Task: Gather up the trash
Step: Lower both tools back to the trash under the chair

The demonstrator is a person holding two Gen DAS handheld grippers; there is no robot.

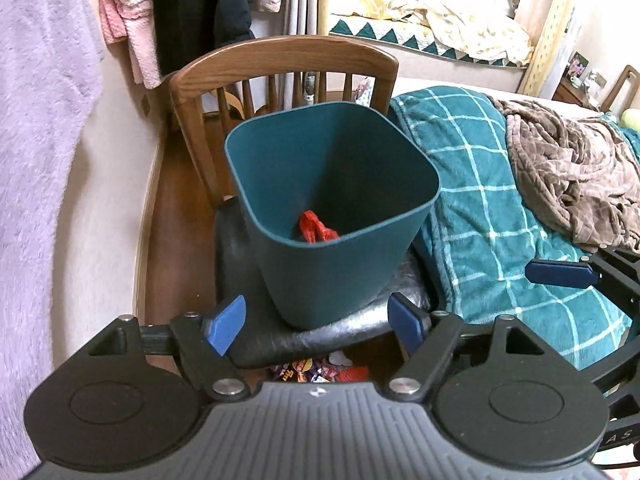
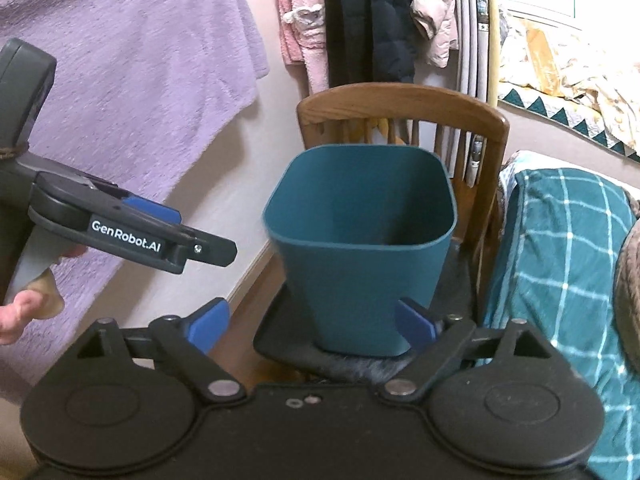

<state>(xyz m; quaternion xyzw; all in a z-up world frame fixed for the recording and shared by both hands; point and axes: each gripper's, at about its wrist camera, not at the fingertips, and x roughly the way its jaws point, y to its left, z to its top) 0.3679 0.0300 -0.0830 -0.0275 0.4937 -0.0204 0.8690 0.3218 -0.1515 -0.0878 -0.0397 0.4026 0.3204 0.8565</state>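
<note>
A dark teal bin [image 1: 332, 208] stands on the black seat of a wooden chair [image 1: 288, 60]. A red crumpled wrapper [image 1: 316, 229] lies inside the bin. My left gripper [image 1: 318, 326] is open and empty, just in front of the bin's base. Several colourful wrappers [image 1: 316, 372] lie on the floor below the seat edge. In the right wrist view the bin [image 2: 360, 240] stands straight ahead and my right gripper [image 2: 312, 326] is open and empty before it. The left gripper [image 2: 160, 236] shows at the left there. The right gripper's blue finger [image 1: 560, 274] shows at the right of the left wrist view.
A bed with a teal checked blanket [image 1: 500, 208] and a brown throw [image 1: 572, 184] lies right of the chair. A purple towel [image 2: 120, 80] hangs on the wall at left. Clothes [image 2: 360, 20] hang behind the chair.
</note>
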